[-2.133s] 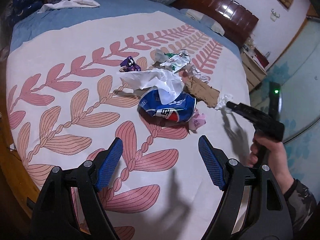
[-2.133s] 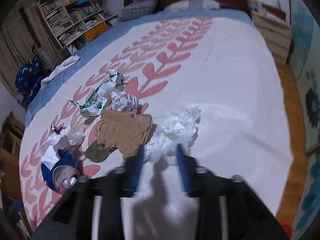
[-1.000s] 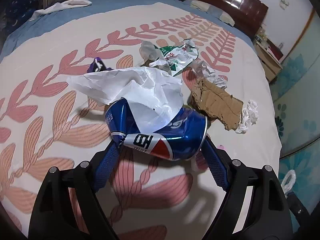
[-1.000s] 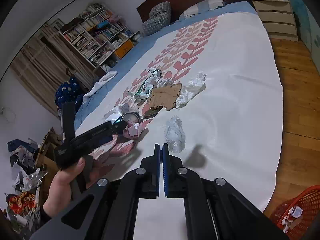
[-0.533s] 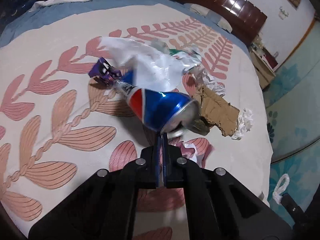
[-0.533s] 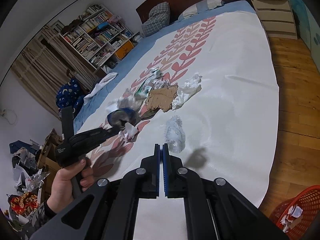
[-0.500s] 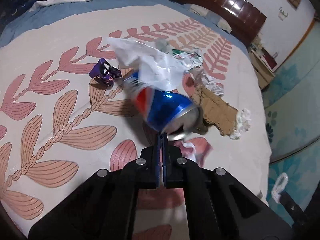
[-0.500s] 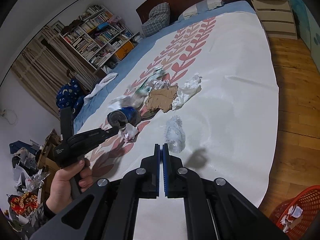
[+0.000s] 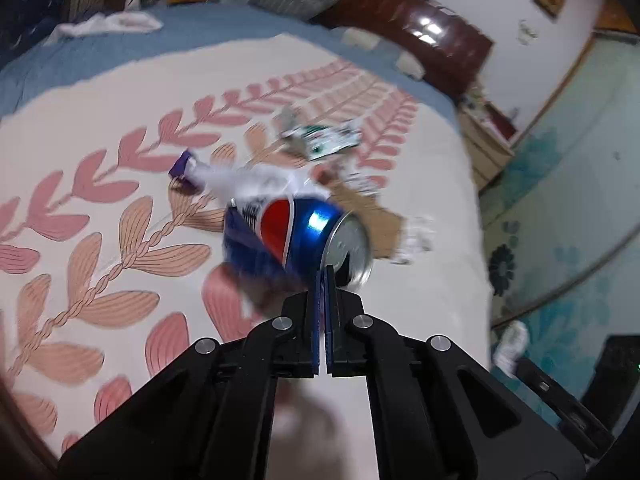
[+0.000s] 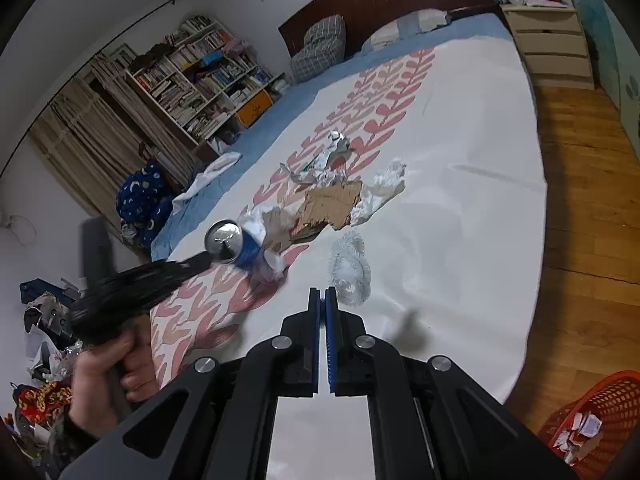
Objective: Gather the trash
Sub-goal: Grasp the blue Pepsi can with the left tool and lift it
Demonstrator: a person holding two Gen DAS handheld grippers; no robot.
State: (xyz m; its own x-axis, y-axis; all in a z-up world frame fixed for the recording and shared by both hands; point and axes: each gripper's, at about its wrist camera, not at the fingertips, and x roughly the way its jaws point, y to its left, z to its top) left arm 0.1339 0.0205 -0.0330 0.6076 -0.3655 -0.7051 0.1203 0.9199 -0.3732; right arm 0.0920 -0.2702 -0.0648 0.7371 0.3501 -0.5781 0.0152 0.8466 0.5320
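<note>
My left gripper [image 9: 323, 276] is shut on the rim of a crushed blue Pepsi can [image 9: 296, 232] and holds it above the bed; a white tissue [image 9: 256, 184] clings to the can. The can also shows in the right wrist view [image 10: 232, 244], at the tip of the blurred left gripper [image 10: 200, 260]. My right gripper [image 10: 322, 294] is shut and empty, hovering above the bed edge near a white frilly wrapper [image 10: 350, 268]. More trash lies on the bed: torn cardboard [image 10: 330, 206], a white tissue wad [image 10: 380, 192], a green-and-white wrapper [image 9: 324, 142], a purple wrapper [image 9: 182, 168].
A red basket [image 10: 596, 412] holding some trash stands on the wooden floor at the lower right. The bed [image 10: 460, 128] has a white cover with pink leaf print. A bookshelf [image 10: 200, 80] and a nightstand [image 10: 548, 48] stand beyond it.
The left gripper closed on the Pepsi can and lifted it off the bed, with the tissue trailing. The right gripper stayed shut and hardly moved.
</note>
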